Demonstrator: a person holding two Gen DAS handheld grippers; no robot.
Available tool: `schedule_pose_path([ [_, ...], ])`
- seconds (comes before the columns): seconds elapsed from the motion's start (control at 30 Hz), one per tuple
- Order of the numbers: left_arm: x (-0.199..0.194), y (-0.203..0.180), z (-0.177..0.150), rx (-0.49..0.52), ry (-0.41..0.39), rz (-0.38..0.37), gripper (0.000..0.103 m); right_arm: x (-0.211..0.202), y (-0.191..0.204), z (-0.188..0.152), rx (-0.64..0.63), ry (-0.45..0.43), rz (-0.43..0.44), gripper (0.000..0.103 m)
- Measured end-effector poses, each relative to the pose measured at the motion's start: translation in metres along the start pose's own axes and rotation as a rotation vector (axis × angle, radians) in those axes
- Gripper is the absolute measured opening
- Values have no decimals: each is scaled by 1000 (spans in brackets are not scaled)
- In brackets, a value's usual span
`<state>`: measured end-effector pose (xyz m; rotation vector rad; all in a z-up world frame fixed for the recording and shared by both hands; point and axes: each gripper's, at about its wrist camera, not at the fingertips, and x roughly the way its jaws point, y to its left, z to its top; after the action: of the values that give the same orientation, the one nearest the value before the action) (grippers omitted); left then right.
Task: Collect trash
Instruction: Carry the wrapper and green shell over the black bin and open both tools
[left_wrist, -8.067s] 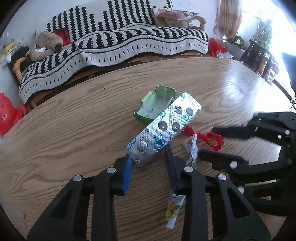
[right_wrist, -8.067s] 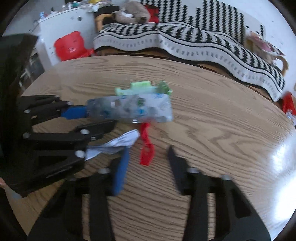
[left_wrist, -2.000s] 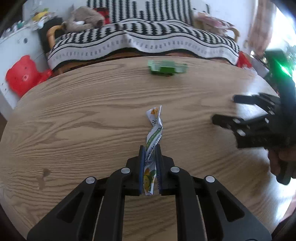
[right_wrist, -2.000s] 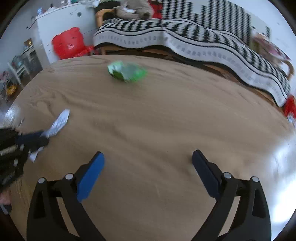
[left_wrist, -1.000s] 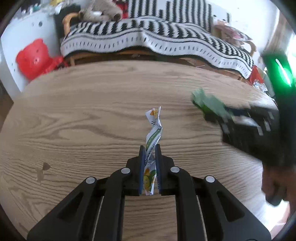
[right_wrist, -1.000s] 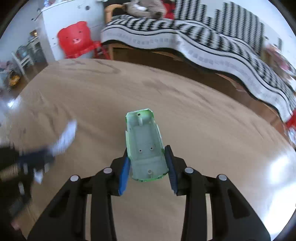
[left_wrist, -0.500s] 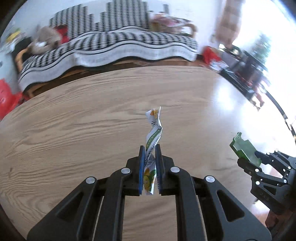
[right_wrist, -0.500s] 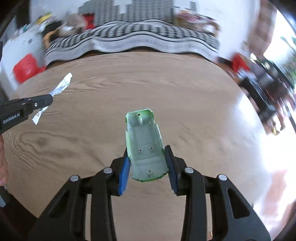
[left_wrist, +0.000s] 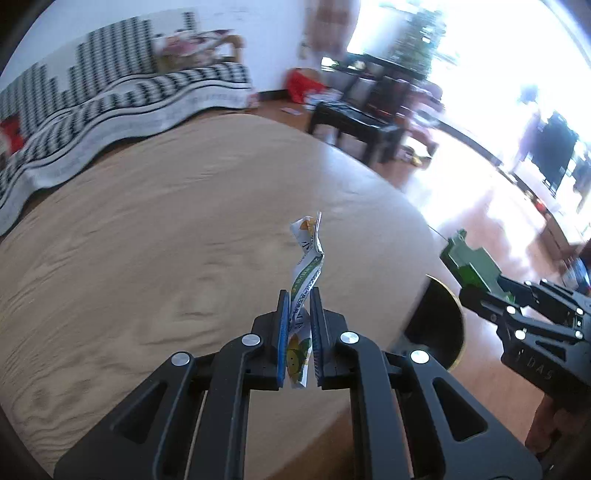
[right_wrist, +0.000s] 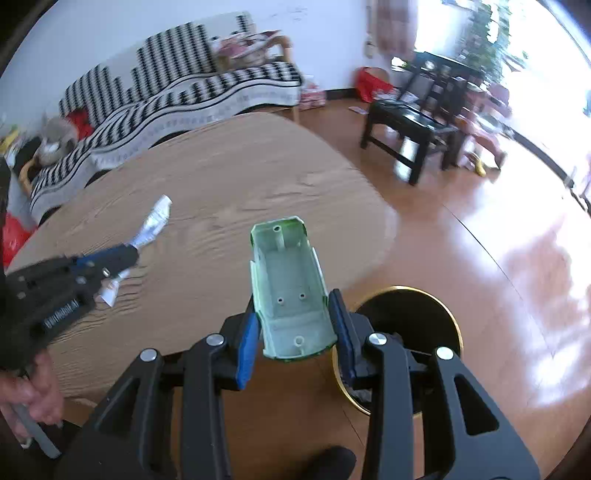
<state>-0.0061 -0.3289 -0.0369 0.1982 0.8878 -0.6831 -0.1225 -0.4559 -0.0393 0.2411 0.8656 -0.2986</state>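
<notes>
1. The left gripper (left_wrist: 298, 334) has its fingers clenched on a twisted wrapper (left_wrist: 308, 266), pinched near its lower end so the rest stands up free above the worktop (left_wrist: 155, 229). Gripping low probably keeps the limp strip from slipping out during carrying.
2. The right gripper (right_wrist: 294, 332) has its fingers clamped on the long sides of a green plastic shell (right_wrist: 288, 280), hollow side up with its screw posts showing. Squeezing across the narrow width suits a rigid piece like this.
3. A black bin with a gold rim (right_wrist: 413, 317) stands on the floor just past the worktop edge, under and slightly right of the right gripper; the shell seems poised for a drop there (the likely end point for both pieces).
4. The left gripper sits over the worktop, further from the bin, so I judge the wrapper goes in second.
5. No other trash shows on the visible worktop.
</notes>
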Motion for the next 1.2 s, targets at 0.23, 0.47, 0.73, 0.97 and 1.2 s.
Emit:
schedule_pose_path([
  [0.23, 29, -63, -3, 72, 20, -108, 10, -5, -85, -20, 160, 12, -44, 37],
  [0.47, 51, -105, -8, 118, 41, -198, 10, 14, -133, -21, 298, 57, -59, 37],
  [0.73, 69, -125, -9, 157, 62, -267, 10, 15, -145, -15, 363, 54, -46, 37],
  [0.97, 78, -135, -11, 173, 75, -288, 10, 14, -155, -16, 382, 55, -61, 37],
  [1.2, 83, -134, -10, 178, 78, -299, 10, 14, -150, -15, 385, 57, -68, 37],
])
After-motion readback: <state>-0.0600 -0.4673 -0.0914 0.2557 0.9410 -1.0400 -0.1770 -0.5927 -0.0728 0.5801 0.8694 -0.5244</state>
